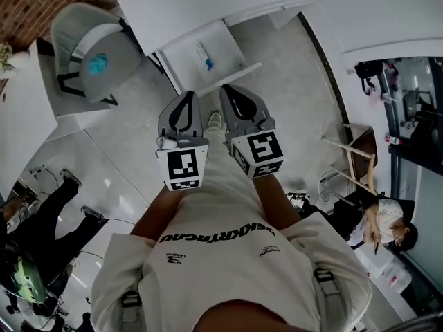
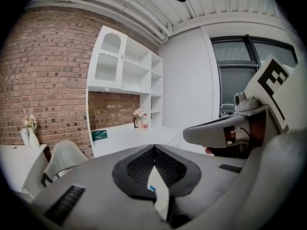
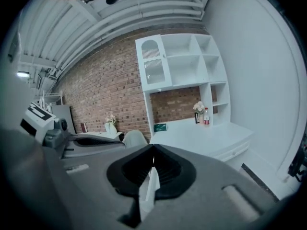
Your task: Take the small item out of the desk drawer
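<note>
One small item (image 1: 208, 56), white w/ a blue patch, lies flat on the floor of the drawer (image 1: 181, 59), towards its right side. The drawer looks pulled out from the white desk (image 1: 208, 5). The item is too small to identify (a card or a slim packet, maybe). It's prob. light and thin, so it's likely to skate on the smooth drawer bottom if nudged. Best bet: pinch across its narrow width, pads on the two long edges, or tip one edge up against the drawer wall first.

Neither tool is near it. The left gripper (image 1: 185, 95) and right gripper (image 1: 232, 88) hang side by side in front of the person's chest, well short of the drawer. In each gripper view the jaws are closed tip to tip w/ nothing between them, so they'd need to open before any grab. A grey chair (image 1: 93, 47) stands off to the left of the desk.
</note>
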A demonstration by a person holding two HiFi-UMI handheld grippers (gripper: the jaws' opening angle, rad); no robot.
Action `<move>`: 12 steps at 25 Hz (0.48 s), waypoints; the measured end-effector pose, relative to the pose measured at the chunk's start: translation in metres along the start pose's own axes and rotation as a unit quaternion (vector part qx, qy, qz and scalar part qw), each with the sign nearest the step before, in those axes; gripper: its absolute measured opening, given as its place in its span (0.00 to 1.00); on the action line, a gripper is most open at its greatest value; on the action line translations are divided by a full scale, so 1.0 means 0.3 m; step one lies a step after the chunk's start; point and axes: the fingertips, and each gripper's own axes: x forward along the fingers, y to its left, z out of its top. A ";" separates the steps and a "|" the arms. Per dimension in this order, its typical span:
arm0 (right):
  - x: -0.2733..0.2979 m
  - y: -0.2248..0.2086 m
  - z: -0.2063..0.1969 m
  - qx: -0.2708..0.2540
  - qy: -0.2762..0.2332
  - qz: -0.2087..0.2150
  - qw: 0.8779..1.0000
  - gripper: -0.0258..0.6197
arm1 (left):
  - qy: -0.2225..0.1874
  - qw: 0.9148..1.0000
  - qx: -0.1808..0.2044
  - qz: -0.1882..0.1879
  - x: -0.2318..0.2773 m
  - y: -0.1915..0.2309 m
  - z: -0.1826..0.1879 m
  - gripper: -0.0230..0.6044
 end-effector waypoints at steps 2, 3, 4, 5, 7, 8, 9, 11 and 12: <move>0.058 -0.041 0.006 -0.003 0.009 0.005 1.000 0.04 | 0.006 1.000 0.002 0.002 0.065 0.012 0.007 0.03; 0.087 -0.065 0.007 -0.001 0.013 0.008 1.000 0.04 | 0.011 1.000 0.003 0.003 0.100 0.017 0.009 0.03; 0.115 -0.089 0.005 0.001 0.019 0.010 1.000 0.04 | 0.016 1.000 0.002 0.004 0.133 0.023 0.009 0.03; 0.142 -0.111 0.002 0.002 0.025 0.012 1.000 0.04 | 0.021 1.000 0.000 0.005 0.164 0.030 0.007 0.03; 0.196 -0.151 -0.013 0.001 0.039 0.016 0.999 0.04 | 0.031 0.999 -0.003 0.008 0.222 0.046 -0.003 0.03; 0.221 -0.169 -0.023 0.002 0.046 0.019 0.999 0.04 | 0.036 0.999 -0.003 0.010 0.249 0.054 -0.009 0.03; 0.245 -0.187 -0.034 0.003 0.052 0.022 0.998 0.04 | 0.039 0.999 -0.002 0.011 0.275 0.061 -0.015 0.03; 0.286 -0.220 -0.061 0.007 0.063 0.023 0.998 0.05 | 0.045 0.999 0.003 0.012 0.322 0.070 -0.027 0.03; 0.304 -0.233 -0.076 0.008 0.069 0.023 0.997 0.05 | 0.047 0.999 0.005 0.011 0.341 0.074 -0.034 0.03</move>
